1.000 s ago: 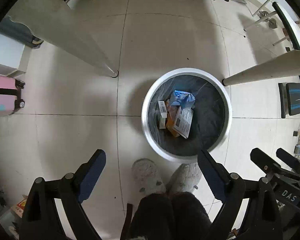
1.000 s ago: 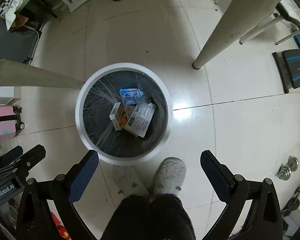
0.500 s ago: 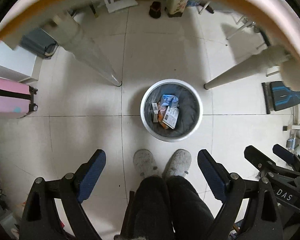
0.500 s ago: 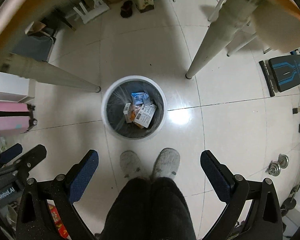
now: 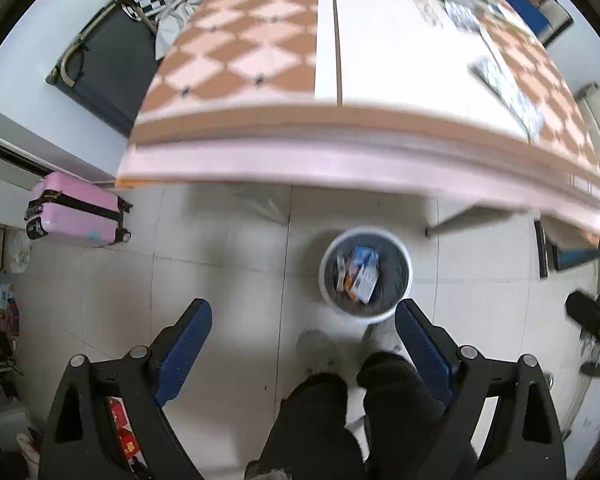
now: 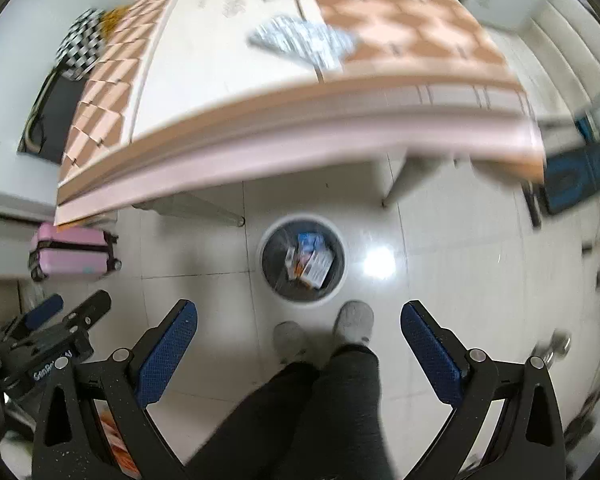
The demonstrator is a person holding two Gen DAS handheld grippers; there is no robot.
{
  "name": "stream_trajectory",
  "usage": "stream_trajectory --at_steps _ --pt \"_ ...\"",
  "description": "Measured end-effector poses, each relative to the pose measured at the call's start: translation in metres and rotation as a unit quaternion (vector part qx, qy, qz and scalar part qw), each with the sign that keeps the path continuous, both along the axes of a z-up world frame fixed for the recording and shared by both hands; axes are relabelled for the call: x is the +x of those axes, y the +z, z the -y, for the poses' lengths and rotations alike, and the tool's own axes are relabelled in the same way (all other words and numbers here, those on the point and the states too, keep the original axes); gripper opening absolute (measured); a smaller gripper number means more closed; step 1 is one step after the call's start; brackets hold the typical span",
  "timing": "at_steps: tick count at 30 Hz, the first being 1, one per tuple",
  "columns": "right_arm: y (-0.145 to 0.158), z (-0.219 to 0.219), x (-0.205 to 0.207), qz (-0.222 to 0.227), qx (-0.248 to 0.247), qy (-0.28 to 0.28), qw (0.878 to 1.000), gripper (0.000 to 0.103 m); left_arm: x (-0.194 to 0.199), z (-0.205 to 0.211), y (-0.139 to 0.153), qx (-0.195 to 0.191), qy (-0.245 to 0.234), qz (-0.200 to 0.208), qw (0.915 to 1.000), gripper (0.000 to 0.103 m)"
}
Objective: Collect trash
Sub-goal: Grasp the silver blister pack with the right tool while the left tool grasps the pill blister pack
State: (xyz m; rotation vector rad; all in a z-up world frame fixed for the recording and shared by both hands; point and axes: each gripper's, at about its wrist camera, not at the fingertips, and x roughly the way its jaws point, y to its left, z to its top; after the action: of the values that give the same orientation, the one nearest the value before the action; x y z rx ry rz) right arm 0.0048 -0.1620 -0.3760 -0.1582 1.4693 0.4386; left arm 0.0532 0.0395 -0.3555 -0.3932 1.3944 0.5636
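Both the left gripper and the right gripper hang spread wide and empty above the floor, where the white trash bin sits by the person's feet holding several discarded cartons. Beyond it, on the checkered table, lie what appear, through motion blur, to be wrappers; reaching one looks like the next step.

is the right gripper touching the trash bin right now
Apart. In the right wrist view the right gripper has its jaws wide open and empty, with bare floor tiles and the person's slippers lying between its fingertips and the trash bin.
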Motion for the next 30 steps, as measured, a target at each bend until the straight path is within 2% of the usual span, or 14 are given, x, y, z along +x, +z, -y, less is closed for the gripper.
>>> stream_trajectory --at_steps 2,5,10,14,16,18,20,21,24,25,30 --pt "0.012 -0.016 0.041 0.018 -0.011 0.035 0.999 0.103 0.025 -0.005 0.006 0.015 0.005 0.009 0.9998 0.094" --pt "0.012 -0.042 0.101 0.041 -0.040 0.077 0.995 0.103 0.065 -0.017 0.004 0.030 0.012 0.008 0.9994 0.094" --pt "-0.027 -0.088 0.188 0.020 -0.068 0.143 0.987 0.102 0.118 -0.040 -0.023 0.020 0.053 -0.012 0.9983 0.094" --pt "-0.060 -0.122 0.214 -0.007 -0.097 0.225 0.969 0.102 0.133 -0.055 -0.038 -0.004 0.089 -0.027 0.9957 0.094" --pt "-0.071 -0.129 0.217 -0.016 -0.113 0.255 0.960 0.095 0.137 -0.058 -0.046 -0.008 0.098 -0.038 0.9944 0.094" --pt "-0.069 -0.128 0.220 -0.015 -0.111 0.259 0.959 0.092 0.139 -0.061 -0.050 -0.015 0.110 -0.043 0.9929 0.094" --pt "-0.065 -0.120 0.224 -0.006 -0.105 0.256 0.961 0.083 0.139 -0.061 -0.052 -0.018 0.121 -0.051 0.9911 0.094" --pt "-0.061 -0.117 0.227 -0.003 -0.102 0.249 0.963 0.074 0.138 -0.061 -0.053 -0.020 0.127 -0.055 0.9902 0.094" --pt "-0.054 -0.094 0.246 -0.016 -0.076 0.213 0.974 0.068 0.141 -0.061 -0.050 -0.019 0.139 -0.065 0.9880 0.094" --pt "-0.050 -0.085 0.256 -0.020 -0.063 0.199 0.978 0.062 0.146 -0.060 -0.048 -0.016 0.139 -0.066 0.9880 0.094" --pt "-0.024 -0.042 0.320 -0.015 -0.017 0.106 0.994 0.062 0.191 -0.065 -0.037 -0.009 0.121 -0.056 0.9910 0.094"
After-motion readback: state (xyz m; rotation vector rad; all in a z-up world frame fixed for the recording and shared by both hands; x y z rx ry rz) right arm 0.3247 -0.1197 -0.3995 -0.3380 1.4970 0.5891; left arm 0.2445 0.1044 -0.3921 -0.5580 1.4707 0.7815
